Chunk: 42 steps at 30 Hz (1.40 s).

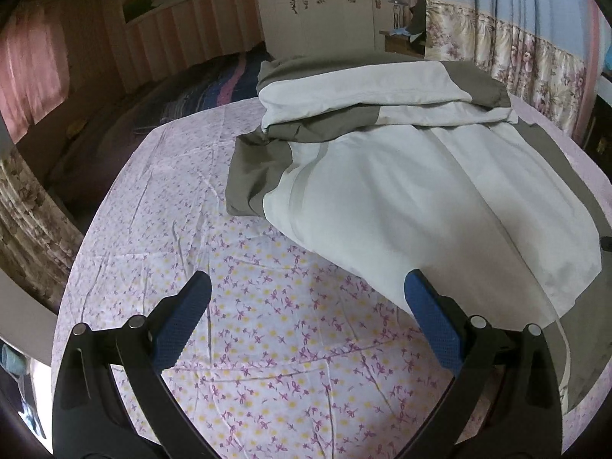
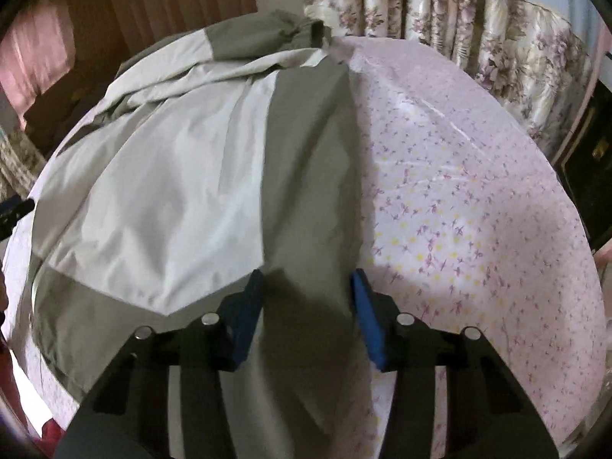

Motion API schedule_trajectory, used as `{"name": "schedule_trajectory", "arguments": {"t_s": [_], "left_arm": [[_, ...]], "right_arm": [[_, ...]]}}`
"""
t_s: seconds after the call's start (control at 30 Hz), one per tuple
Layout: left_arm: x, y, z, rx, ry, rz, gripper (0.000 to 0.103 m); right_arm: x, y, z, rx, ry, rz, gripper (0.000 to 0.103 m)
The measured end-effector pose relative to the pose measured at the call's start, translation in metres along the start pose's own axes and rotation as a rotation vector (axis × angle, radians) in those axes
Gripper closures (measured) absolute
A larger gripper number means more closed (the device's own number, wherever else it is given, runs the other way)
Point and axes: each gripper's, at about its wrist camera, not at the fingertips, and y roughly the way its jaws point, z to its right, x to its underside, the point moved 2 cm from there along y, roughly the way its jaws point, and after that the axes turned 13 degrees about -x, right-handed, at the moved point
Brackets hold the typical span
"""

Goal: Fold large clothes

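A large white and olive-grey jacket [image 1: 401,176] lies partly folded on a floral sheet, its upper part bunched at the far side. My left gripper [image 1: 306,287] is open and empty above the sheet, just left of the jacket's near white edge. In the right wrist view the jacket [image 2: 183,191] spreads across the left and middle. My right gripper [image 2: 308,281] is open, its blue fingers [image 2: 365,317] either side of the jacket's olive-grey side panel near the hem, not closed on it.
The floral sheet [image 1: 248,344] covers the surface, also in the right wrist view [image 2: 478,210]. Floral curtains [image 2: 478,26] hang behind. A white wardrobe [image 1: 325,7] and a dark bed [image 1: 183,95] stand at the back.
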Motion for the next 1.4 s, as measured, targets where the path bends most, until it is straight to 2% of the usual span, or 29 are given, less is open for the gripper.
{"name": "schedule_trajectory", "arguments": {"t_s": [0.23, 0.27, 0.3, 0.4, 0.47, 0.53, 0.7, 0.73, 0.8, 0.83, 0.9, 0.93, 0.97, 1.03, 1.2, 1.33, 1.4], "left_arm": [[0.011, -0.008, 0.008, 0.036, -0.003, -0.008, 0.003], [0.013, -0.010, 0.009, 0.043, -0.003, -0.009, 0.003], [0.014, -0.010, 0.010, 0.055, -0.006, -0.012, 0.003], [0.017, -0.011, 0.015, 0.129, -0.037, -0.038, 0.003], [0.017, -0.012, 0.022, 0.177, -0.041, -0.045, 0.003], [0.015, -0.014, 0.031, 0.187, -0.039, -0.038, 0.003], [0.007, -0.008, 0.057, 0.270, -0.009, -0.049, 0.005], [0.006, -0.006, 0.061, 0.277, -0.001, -0.050, 0.010], [0.001, 0.003, 0.070, 0.267, 0.031, -0.067, 0.036], [0.000, 0.006, 0.072, 0.257, 0.036, -0.076, 0.044], [-0.004, 0.010, 0.066, 0.251, 0.035, -0.077, 0.077], [-0.006, 0.010, 0.060, 0.255, 0.027, -0.073, 0.083], [-0.011, 0.008, 0.051, 0.296, 0.001, -0.074, 0.087], [-0.017, 0.007, 0.043, 0.324, 0.001, -0.075, 0.092], [-0.040, -0.003, 0.051, 0.287, 0.086, -0.024, 0.096], [-0.067, -0.005, 0.053, 0.278, 0.090, 0.028, 0.098], [-0.083, -0.005, 0.054, 0.281, 0.087, 0.046, 0.098]], "right_arm": [[0.021, -0.011, -0.006, -0.030, -0.013, -0.051, 0.056], [0.022, -0.012, -0.007, -0.032, -0.015, -0.050, 0.061], [0.024, -0.013, -0.008, -0.040, -0.019, -0.043, 0.075], [0.022, -0.011, -0.012, -0.076, -0.019, -0.015, 0.092], [0.018, -0.007, -0.018, -0.093, -0.031, 0.001, 0.096], [0.015, -0.002, -0.024, -0.107, -0.041, 0.005, 0.096], [0.005, 0.003, -0.036, -0.131, -0.077, 0.016, 0.096], [0.004, 0.004, -0.036, -0.134, -0.078, 0.017, 0.096], [0.003, 0.003, -0.038, -0.138, -0.089, 0.028, 0.098], [0.002, 0.002, -0.038, -0.144, -0.091, 0.039, 0.099], [-0.001, -0.001, -0.041, -0.150, -0.102, 0.065, 0.100], [-0.003, -0.004, -0.044, -0.148, -0.112, 0.083, 0.100], [-0.007, -0.007, -0.047, -0.146, -0.121, 0.102, 0.100], [-0.017, -0.016, -0.053, -0.154, -0.138, 0.149, 0.101], [-0.054, -0.035, -0.064, -0.156, -0.187, 0.256, 0.101], [-0.087, -0.045, -0.067, -0.084, -0.242, 0.331, 0.101], [-0.106, -0.048, -0.060, -0.020, -0.238, 0.376, 0.101]]}}
